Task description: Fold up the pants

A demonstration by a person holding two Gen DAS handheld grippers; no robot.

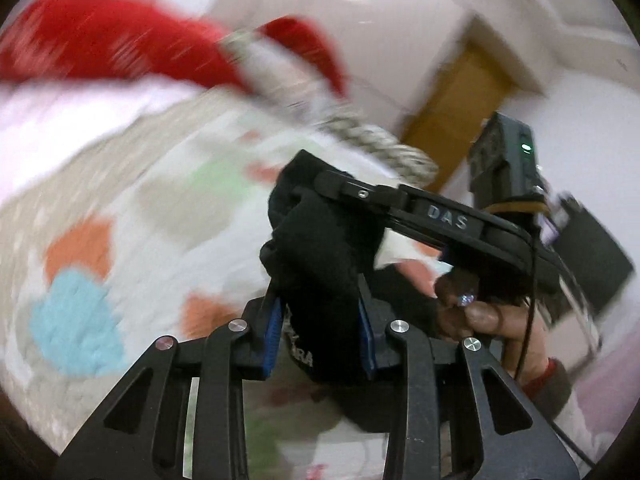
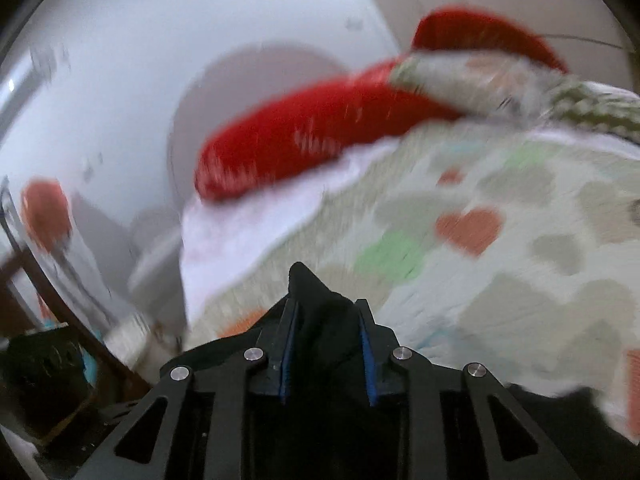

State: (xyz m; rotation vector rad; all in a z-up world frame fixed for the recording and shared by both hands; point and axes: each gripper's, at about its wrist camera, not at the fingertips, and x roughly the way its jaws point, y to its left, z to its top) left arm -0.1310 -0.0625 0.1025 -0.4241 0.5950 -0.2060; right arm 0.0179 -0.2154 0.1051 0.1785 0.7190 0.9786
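The black pants [image 1: 320, 264] are bunched between the blue pads of my left gripper [image 1: 322, 336], which is shut on the cloth and holds it above the bed. White lettering shows on the fabric near the left pad. Close on the right in this view is the other gripper's black body [image 1: 448, 216], held by a hand [image 1: 484, 316]. In the right wrist view my right gripper [image 2: 326, 344] is shut on a fold of the black pants [image 2: 324, 320], which sticks up in a point between the pads. More black cloth [image 2: 560, 404] trails to the lower right.
The bed carries a white cover with coloured hearts [image 2: 472, 240]. Red pillows [image 2: 304, 140] lie at its head against a white wall [image 2: 160, 40]. A knitted blanket [image 1: 380, 144] lies at the far side. A wooden door [image 1: 456, 108] stands beyond. Dark furniture [image 2: 44, 380] sits left of the bed.
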